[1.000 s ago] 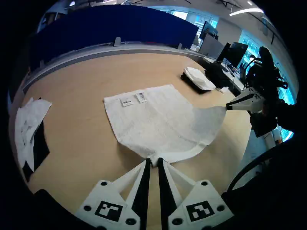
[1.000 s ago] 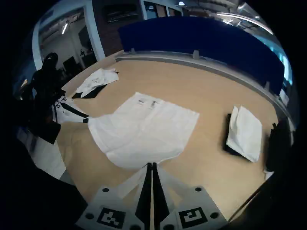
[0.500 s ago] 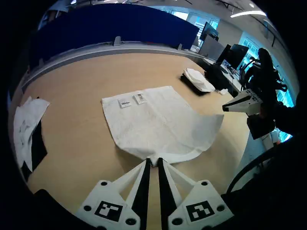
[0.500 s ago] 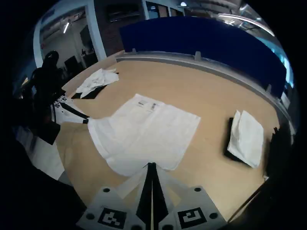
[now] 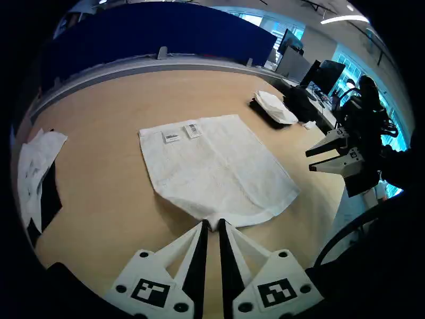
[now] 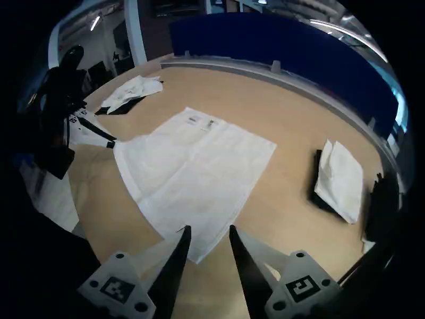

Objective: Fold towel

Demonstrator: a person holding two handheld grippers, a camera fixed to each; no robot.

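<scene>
Fingers (image 5: 197, 252) of the left gripper (image 5: 212, 223) were pinched together on one corner of the white rectangular terry towel (image 5: 212, 165), on the short edge farther from the long blue partition (image 5: 159, 32). That corner was bunched and slightly lifted, while the rest of the towel lay spread flat on the light wooden tabletop (image 5: 101, 181). Its long axis ran straight away from the partition. The short edge carrying two small white labels (image 5: 183, 134) faced the partition.

The right gripper (image 6: 208, 229) had its fingers (image 6: 175, 260) apart. The towel's other corner on the edge away from the partition lay flat on the tabletop between and below their tips. I could not tell whether it touched them.
</scene>
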